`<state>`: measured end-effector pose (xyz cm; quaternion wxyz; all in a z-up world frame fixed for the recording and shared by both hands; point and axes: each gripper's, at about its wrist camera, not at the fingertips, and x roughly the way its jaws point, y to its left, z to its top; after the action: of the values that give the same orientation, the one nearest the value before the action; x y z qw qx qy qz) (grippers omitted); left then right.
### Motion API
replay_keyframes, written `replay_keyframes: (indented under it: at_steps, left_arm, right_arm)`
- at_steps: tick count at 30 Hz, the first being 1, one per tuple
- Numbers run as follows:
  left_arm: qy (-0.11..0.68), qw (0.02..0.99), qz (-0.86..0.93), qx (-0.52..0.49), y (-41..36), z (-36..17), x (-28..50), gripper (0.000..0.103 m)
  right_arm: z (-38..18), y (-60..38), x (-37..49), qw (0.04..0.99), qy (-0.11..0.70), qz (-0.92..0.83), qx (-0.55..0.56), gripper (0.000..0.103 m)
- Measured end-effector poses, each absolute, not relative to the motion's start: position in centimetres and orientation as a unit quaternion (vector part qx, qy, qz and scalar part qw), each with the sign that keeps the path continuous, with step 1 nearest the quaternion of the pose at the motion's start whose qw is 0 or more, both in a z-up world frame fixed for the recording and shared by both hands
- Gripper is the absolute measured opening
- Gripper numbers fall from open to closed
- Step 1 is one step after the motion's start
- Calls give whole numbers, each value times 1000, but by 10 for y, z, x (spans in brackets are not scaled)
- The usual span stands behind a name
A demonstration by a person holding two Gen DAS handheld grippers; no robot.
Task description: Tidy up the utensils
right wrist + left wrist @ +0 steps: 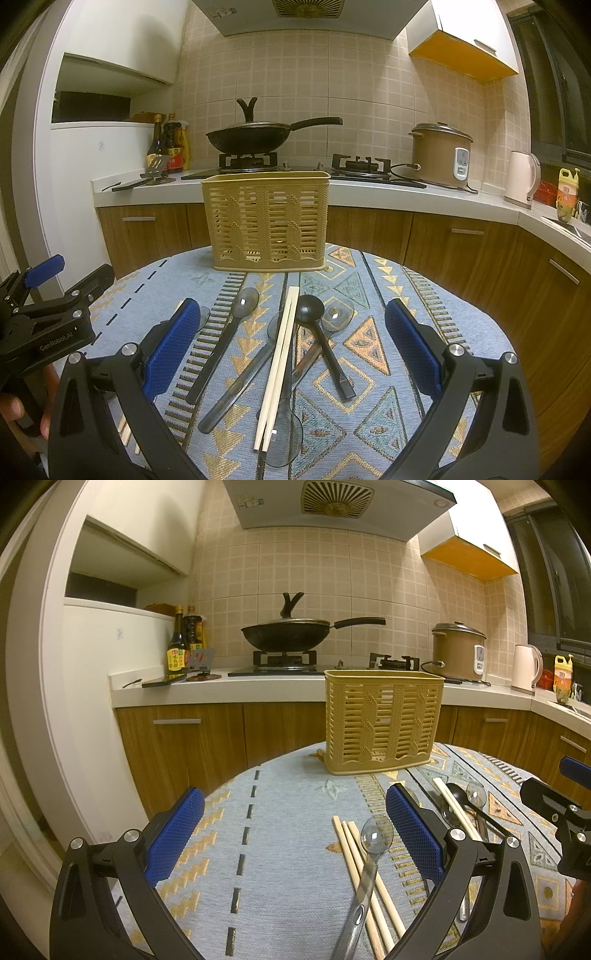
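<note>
- Left gripper (pixel 295 834): fingers wide apart, nothing between the pads; it hovers over the cloth-covered tabletop (pixel 280 805).
- Loose chopsticks (pixel 365 882), left view at 5 o'clock: three bare wooden sticks lying side by side, a clear spoon (pixel 365 871) across them. Judged light, stiff, slender and apt to roll; best pinched together near mid-length.
- Clear spoon: transparent plastic, bowl toward 12 o'clock. Probably light and slick; the flat handle offers the surer hold, the bowl would likely slip.
- Basket (pixel 266 221), right view at 12 o'clock: tan slotted plastic, upright at the far edge of the tabletop, no utensil visible above its rim. Likely destination; appears light enough to shift if knocked.
- Chopstick pair (pixel 280 365), centre of right view: resting on top of several clear spoons; lifting it first seems sensible.
- Black spoon (pixel 325 350), at 1 o'clock from the pair: opaque, rigid, handle toward 5 o'clock; take by the handle.
- Right gripper (pixel 291 350): fingers spread apart, empty, straddling the pile from above.
</note>
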<state>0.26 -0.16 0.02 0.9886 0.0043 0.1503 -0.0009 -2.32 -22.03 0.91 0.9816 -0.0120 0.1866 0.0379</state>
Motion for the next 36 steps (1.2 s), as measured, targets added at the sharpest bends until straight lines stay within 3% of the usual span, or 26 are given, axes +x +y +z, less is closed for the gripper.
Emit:
replay_keyframes:
  at_steps: [22,27,31,36]
  left_arm:
    - [163,987,3,-10,2,-3,7,96]
    - [219,975,-18,-20,7,-8,26,95]
    - [301,951,-74,-4,7,-16,48,79]
    - [353,923,-153,35,-1,-18,61,76]
  right_arm:
    - [5,-224,-17,978,205,28,4,95]
    - [1,-239,-6,972,231,4,49,95]
    - [-4,-246,10,958,284,0,33,95]
    - [0,-244,25,948,317,15,-11,95]
